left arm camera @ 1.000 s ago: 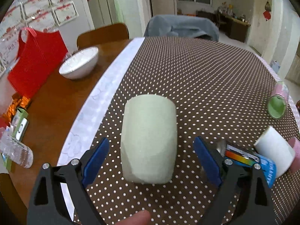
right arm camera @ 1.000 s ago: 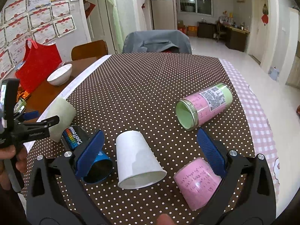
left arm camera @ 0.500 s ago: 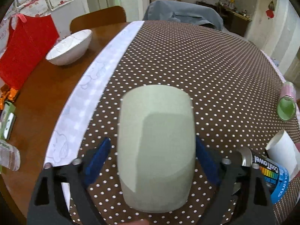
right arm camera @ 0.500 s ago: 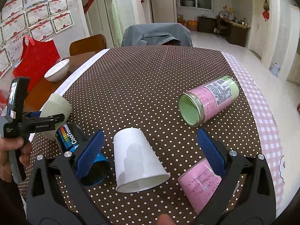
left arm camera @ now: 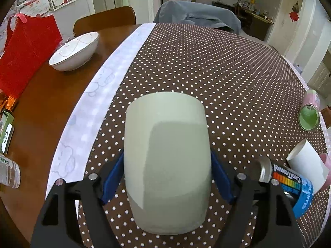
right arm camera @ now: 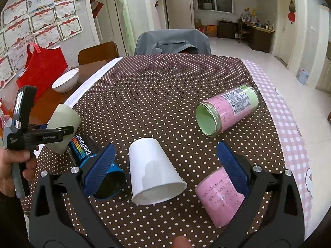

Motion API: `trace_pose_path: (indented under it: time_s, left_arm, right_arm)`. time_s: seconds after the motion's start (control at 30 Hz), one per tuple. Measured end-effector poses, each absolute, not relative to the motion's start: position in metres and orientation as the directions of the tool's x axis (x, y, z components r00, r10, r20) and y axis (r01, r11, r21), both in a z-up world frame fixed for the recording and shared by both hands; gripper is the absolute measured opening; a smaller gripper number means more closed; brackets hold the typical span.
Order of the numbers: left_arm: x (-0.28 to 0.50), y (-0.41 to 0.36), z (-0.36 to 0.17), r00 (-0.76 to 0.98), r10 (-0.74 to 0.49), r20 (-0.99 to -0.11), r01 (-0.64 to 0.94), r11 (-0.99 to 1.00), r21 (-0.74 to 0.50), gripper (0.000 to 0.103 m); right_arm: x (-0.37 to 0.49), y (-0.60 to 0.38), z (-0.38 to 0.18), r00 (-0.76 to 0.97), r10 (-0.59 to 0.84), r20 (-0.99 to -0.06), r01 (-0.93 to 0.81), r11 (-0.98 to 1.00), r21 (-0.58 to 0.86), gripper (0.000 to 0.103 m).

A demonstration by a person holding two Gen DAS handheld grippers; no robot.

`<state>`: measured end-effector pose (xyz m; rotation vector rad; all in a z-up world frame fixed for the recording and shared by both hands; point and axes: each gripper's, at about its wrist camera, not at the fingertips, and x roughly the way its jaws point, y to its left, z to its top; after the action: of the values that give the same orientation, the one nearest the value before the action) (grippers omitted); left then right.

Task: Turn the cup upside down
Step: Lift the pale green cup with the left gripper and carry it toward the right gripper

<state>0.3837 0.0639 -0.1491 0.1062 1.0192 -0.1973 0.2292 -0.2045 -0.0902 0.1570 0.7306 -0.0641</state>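
Observation:
A pale green cup [left arm camera: 167, 163] lies on its side between the blue pads of my left gripper [left arm camera: 167, 177], which is shut on it; its base points away from the camera. In the right wrist view the same cup [right arm camera: 64, 122] sits in the left gripper at the table's left edge, lifted off the cloth. My right gripper [right arm camera: 165, 165] is open, its pads either side of a white paper cup [right arm camera: 153, 169] that lies on its side on the dotted cloth without touching it.
A blue CoolTower can [right arm camera: 93, 157], a pink cup [right arm camera: 221, 194] and a pink-green jar [right arm camera: 225, 111] lie on the brown dotted cloth [right arm camera: 165, 86]. A white bowl [left arm camera: 74, 51], a red bag [left arm camera: 26, 47] and a water bottle [left arm camera: 8, 173] are on the bare wood at left.
My left gripper moved forward around the pale green cup and shut on it. The right gripper stayed open over the white cup.

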Motion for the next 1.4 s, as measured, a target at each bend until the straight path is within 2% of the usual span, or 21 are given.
trace_pose_path:
  time_s: [0.37,0.73,1.1,1.4]
  left_arm:
    - [0.339,0.060,-0.112,0.556,-0.119,-0.823,0.230,0.973,0.015,0.076]
    - [0.257,0.032,-0.071,0.627,-0.158,-0.763,0.289,0.956,0.039,0.076]
    - [0.174,-0.003,-0.064,0.642,-0.254,-0.723,0.360,0.933,-0.008,0.076]
    - [0.129,-0.031,-0.075,0.613,-0.293,-0.734,0.422,0.907,-0.010,0.076]
  right_arm:
    - [0.192,-0.209,-0.073,0.781,0.004,-0.624,0.107,0.984,0.140,0.097]
    - [0.132,-0.221,-0.058,0.830,0.011,-0.558,0.090,0.984,0.153,0.097]
    - [0.069,-0.234,-0.055,0.862,-0.004,-0.506,0.100,0.982,0.163,0.097]
    - [0.036,-0.253,-0.060,0.873,-0.022,-0.488,0.128,0.974,0.185,0.097]
